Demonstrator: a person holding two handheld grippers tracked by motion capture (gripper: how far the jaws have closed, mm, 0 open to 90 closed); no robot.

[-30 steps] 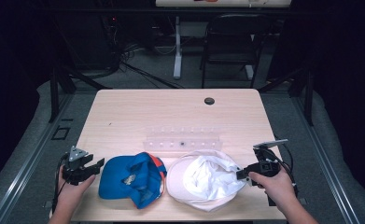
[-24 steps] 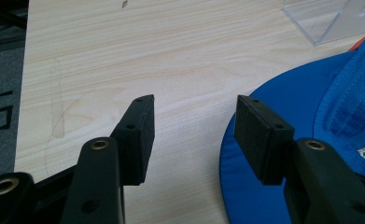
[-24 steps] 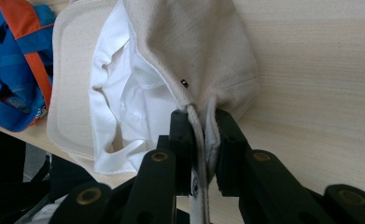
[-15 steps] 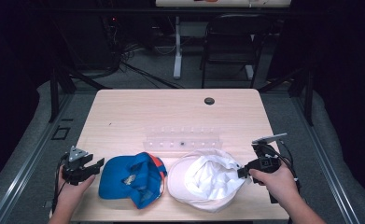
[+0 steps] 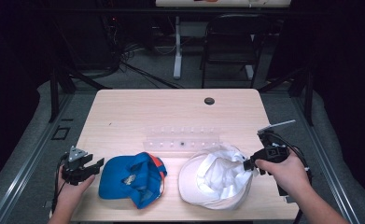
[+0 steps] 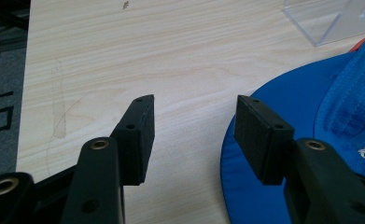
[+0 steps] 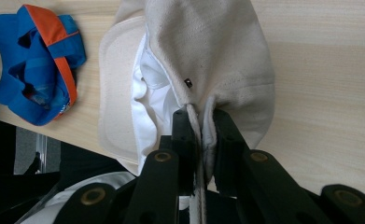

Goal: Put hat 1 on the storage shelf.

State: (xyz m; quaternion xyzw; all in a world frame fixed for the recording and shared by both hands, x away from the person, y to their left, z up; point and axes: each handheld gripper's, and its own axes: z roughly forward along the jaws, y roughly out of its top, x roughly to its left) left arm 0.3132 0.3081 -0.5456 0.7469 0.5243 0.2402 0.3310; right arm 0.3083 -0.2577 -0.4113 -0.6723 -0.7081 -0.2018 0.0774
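The right gripper (image 5: 251,163) has lifted the cream cap's (image 5: 213,179) edge, hiding its jaws.

both grippers are black; left gripper (image 6: 192,121) has ribbed rubber pads, brass-ringed screw holes, a grey three-cornered plate on top; right gripper (image 7: 202,135) trails a black cable.

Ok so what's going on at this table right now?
A person at a wooden table works a pair of tongs in each hand. The right tongs are shut on the edge of a cream cap. The left tongs are open beside a blue cap, gripping nothing. A clear plastic rack sits behind the caps.
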